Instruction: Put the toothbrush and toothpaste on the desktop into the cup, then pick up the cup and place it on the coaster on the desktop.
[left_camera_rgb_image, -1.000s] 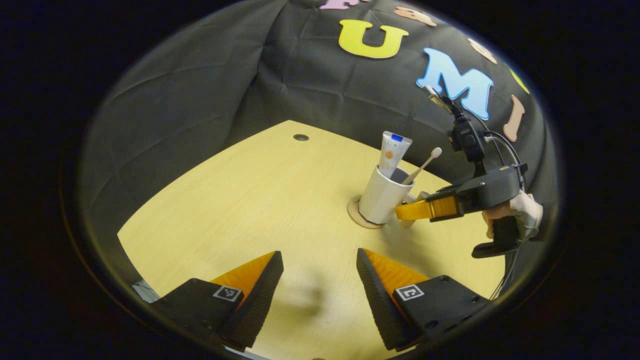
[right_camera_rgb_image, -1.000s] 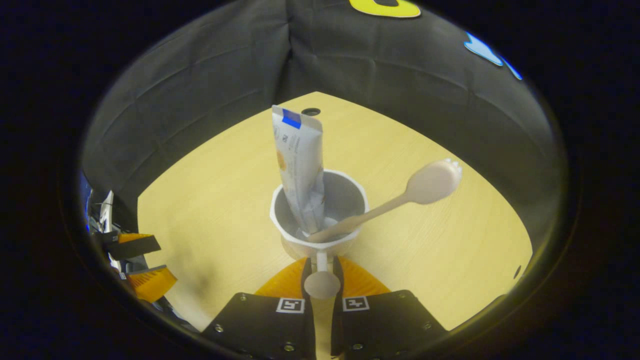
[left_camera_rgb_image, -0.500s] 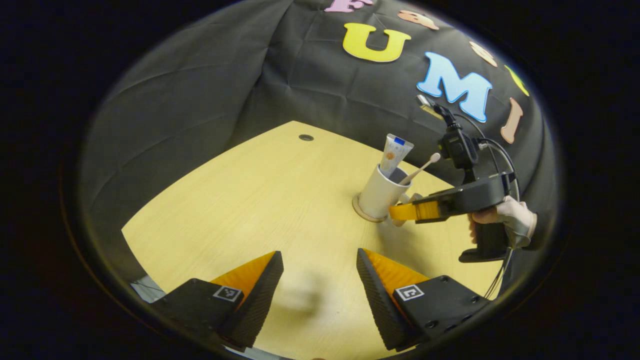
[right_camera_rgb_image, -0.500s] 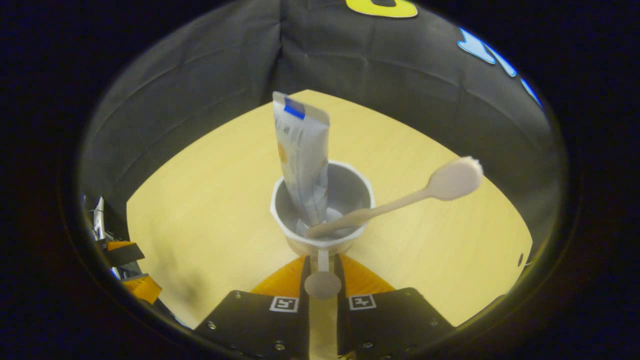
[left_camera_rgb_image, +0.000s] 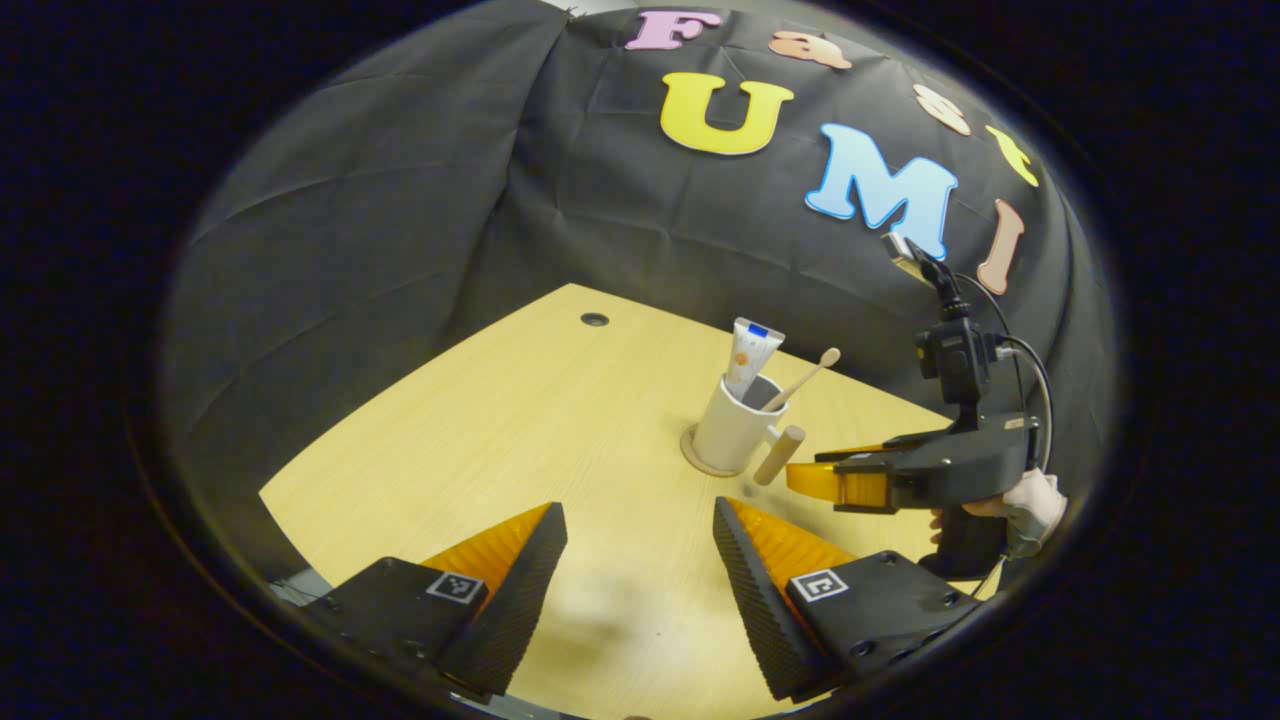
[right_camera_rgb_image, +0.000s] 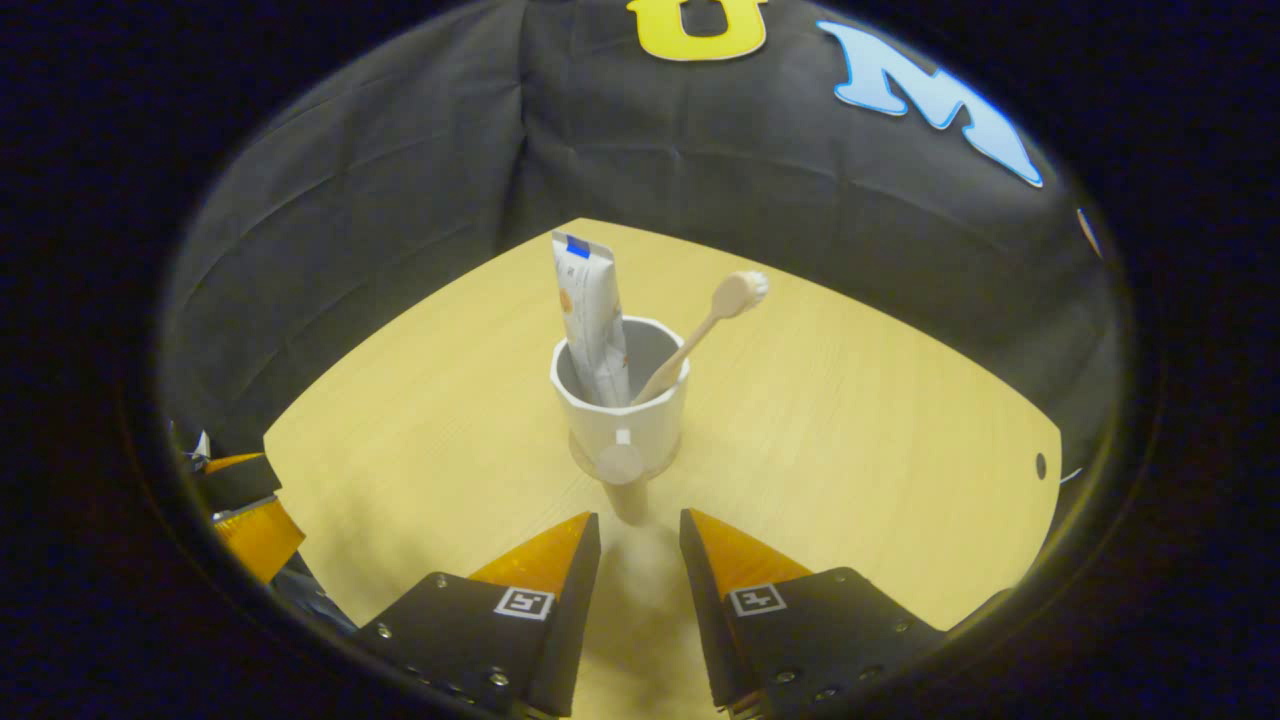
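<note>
Hanging with its jaws apart at the bottom of the right gripper view, the right gripper (right_camera_rgb_image: 640, 560) clamps nothing; the cup's wooden peg handle (right_camera_rgb_image: 622, 480) stands just beyond its tips. One white cup (right_camera_rgb_image: 622, 410), mid-frame, sits on one round coaster (left_camera_rgb_image: 700, 462) and holds one soft toothpaste tube (right_camera_rgb_image: 590, 320) and one light toothbrush (right_camera_rgb_image: 705, 330). Probably rigid, breakable and top-heavy, the cup is best held by that handle. The left gripper (left_camera_rgb_image: 640, 570), bottom of its view, also gapes empty.

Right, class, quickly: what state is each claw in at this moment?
Left claw: open, holding nothing.
Right claw: open, holding nothing, just short of the cup handle.
</note>
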